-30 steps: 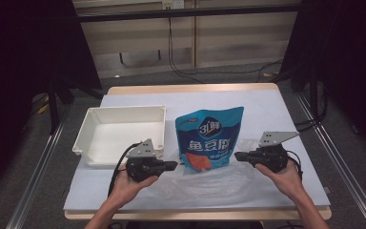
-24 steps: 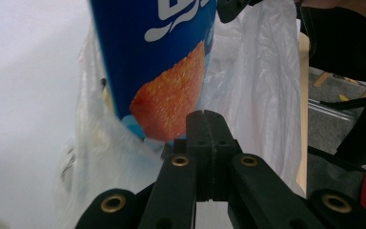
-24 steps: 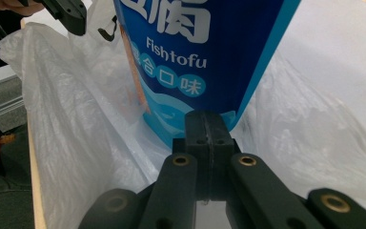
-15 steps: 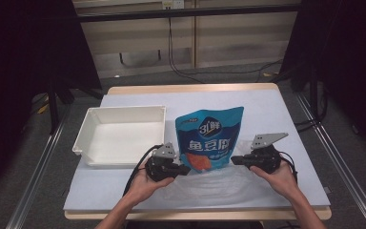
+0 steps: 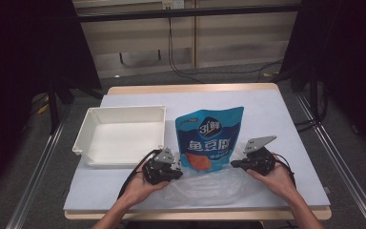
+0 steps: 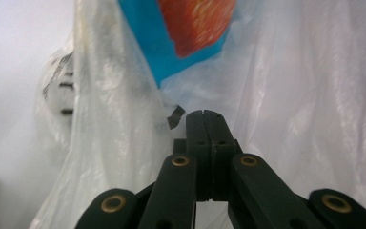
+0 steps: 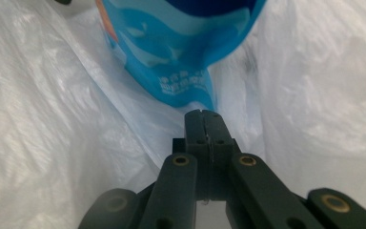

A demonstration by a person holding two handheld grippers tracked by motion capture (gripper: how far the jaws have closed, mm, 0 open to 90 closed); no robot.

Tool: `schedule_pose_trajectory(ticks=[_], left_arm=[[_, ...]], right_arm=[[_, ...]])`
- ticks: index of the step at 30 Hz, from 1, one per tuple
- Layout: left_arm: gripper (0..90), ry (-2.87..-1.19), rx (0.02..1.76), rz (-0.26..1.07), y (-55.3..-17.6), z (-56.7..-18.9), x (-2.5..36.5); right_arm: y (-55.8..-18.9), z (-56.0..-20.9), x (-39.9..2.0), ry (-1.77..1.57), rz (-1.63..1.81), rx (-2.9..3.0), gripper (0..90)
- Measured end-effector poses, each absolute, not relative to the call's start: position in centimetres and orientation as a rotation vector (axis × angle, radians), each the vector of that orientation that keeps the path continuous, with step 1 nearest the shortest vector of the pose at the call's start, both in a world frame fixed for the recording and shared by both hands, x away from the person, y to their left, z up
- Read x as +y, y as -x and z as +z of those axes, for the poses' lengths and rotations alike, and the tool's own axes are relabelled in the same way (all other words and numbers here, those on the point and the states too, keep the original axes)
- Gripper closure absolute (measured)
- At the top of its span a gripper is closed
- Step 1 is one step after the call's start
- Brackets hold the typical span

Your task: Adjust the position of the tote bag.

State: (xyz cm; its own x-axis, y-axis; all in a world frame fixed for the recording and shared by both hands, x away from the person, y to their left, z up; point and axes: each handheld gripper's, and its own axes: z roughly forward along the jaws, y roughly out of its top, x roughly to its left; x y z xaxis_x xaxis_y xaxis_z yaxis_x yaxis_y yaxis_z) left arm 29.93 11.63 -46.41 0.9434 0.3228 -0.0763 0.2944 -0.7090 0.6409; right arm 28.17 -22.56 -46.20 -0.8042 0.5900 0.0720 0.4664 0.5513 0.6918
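Note:
A blue snack pouch (image 5: 209, 138) stands upright mid-table, its lower part printed orange (image 6: 195, 24). In front of it lies a crumpled clear plastic bag (image 5: 205, 187). My left gripper (image 5: 180, 174) rests low at the bag's left edge, jaws pressed together and pointing right. From the other side my right gripper (image 5: 232, 165) points left at the pouch's lower right corner, jaws also together. In the left gripper view the shut tips (image 6: 203, 114) lie over the plastic film (image 6: 114, 119). The right gripper's tips (image 7: 204, 113) sit just below the pouch's bottom corner (image 7: 186, 90). I see nothing pinched between either pair.
A white tray (image 5: 124, 109) sits left of the pouch, close behind my left hand. The table has a pale blue cover (image 5: 276, 119) with bare room at the right and back. Cables trail from both grippers toward the front edge.
Both hands have sunk toward the table. The left gripper has moved right, closer to the pouch and the bag's edge; the right has edged slightly inward. Jaws stay together.

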Motion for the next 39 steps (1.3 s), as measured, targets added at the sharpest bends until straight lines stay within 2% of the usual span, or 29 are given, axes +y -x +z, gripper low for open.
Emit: schedule_pose_trajectory(ticks=[6,12,32,39], left_arm=[[90.0,-2.442,0.437,0.047,-30.1,-46.7,11.9],[90.0,-2.501,0.408,0.107,-30.0,-46.4,12.6],[90.0,-2.54,0.415,0.207,-29.7,-46.2,15.4],[90.0,-2.575,0.393,0.193,-29.9,-46.0,15.7]], right_arm=[[-28.3,-46.9,-22.9,-0.909,1.004,2.623,90.0],[-28.4,-47.2,-23.2,-0.913,0.952,2.626,90.0],[-28.3,-46.9,-24.9,-0.922,0.814,2.59,90.0],[-28.3,-46.7,-24.9,-0.93,0.765,2.587,90.0]])
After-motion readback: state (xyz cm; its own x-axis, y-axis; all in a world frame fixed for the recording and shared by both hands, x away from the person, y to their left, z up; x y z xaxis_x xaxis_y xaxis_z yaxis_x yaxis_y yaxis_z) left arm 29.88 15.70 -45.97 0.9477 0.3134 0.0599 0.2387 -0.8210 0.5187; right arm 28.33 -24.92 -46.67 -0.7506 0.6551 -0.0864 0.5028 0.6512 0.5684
